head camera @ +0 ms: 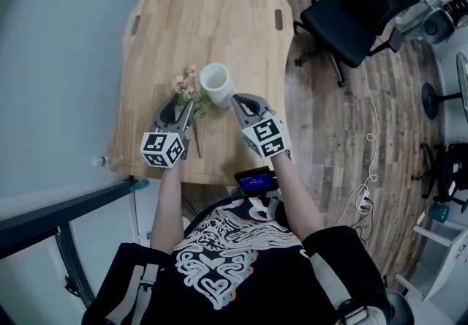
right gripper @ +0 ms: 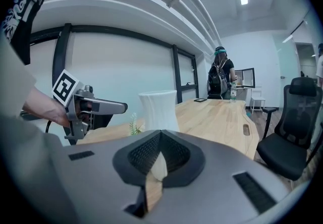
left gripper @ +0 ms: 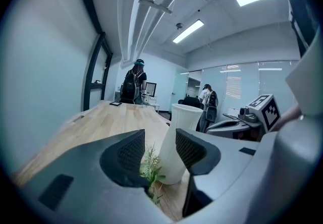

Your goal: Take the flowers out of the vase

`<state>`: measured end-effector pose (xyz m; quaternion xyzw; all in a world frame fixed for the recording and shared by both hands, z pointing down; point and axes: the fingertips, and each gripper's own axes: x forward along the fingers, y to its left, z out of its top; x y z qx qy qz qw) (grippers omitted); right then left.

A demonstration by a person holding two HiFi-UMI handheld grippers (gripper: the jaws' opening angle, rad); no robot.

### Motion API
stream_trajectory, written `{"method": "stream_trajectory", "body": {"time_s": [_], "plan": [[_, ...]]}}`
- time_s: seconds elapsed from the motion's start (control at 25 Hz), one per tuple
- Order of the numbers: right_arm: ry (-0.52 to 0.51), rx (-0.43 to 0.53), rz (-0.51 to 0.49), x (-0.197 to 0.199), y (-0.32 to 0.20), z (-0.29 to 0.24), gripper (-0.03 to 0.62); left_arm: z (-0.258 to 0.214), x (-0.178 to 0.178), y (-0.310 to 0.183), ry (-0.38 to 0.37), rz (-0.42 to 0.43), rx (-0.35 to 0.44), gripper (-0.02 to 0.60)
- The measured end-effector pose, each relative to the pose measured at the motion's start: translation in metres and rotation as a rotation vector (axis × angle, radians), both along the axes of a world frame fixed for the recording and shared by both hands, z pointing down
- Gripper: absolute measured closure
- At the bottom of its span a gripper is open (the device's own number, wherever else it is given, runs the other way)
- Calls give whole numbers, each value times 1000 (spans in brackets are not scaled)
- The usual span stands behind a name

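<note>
One view, the head's, shows pink flowers [head camera: 186,85] beside the vase [head camera: 216,85].

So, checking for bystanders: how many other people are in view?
2: a person with a backpack at the table's far end, a second person further right, beyond the vase; others may be hidden.
</note>
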<state>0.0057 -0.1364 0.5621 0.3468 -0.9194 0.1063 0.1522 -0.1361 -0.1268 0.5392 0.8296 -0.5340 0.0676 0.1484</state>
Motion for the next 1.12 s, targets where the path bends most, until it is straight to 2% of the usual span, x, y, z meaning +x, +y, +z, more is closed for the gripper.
{"method": "stream_trajectory", "body": {"time_s": [0.2,0.32,0.36,0.88,1.0,1.12], "plan": [[-28,36,16,-3,7,-19,586,-13,3,13,-26,17,52,509],[-38,57,19,-3,14,-30,586,-21,8,22,-31,32,71,539],[-38,64,17,-3,16,-34,586,-23,9,24,-35,34,76,574],[-109,186,58,-2,30,-101,586,-58,33,47,-91,85,155,577],[-139,208,80,2,32,-115,586,-68,30,52,-85,79,178,577],[-122,224,95,7,32,-118,586,-74,23,55,-72,61,191,577]]}}
